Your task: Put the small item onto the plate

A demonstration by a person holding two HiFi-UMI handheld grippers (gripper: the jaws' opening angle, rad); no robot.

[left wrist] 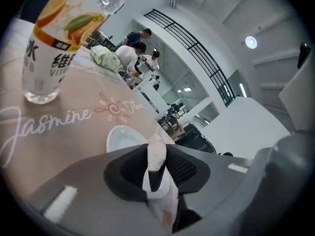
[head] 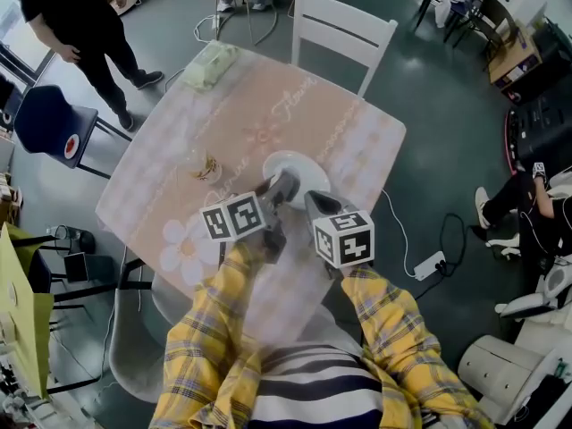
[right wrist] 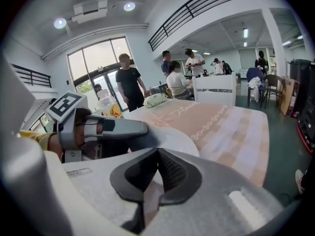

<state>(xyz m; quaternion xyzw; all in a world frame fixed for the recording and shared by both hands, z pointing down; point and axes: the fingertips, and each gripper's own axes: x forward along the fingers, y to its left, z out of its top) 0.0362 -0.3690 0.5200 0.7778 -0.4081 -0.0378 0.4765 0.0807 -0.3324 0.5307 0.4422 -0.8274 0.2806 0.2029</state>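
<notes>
Tablecloth [left wrist: 59,146] reads "Jasmine" (bottle [left wrist: 54,43] says "VITA"); left gripper [left wrist: 157,149] pinches the small item [left wrist: 156,165], right gripper [right wrist: 157,154] closed.

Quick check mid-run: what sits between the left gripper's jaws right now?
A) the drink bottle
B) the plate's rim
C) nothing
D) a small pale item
D: the left gripper view shows the left gripper clamped on the small pale item, while the plate lies beyond it on the table and the bottle stands apart.
</notes>
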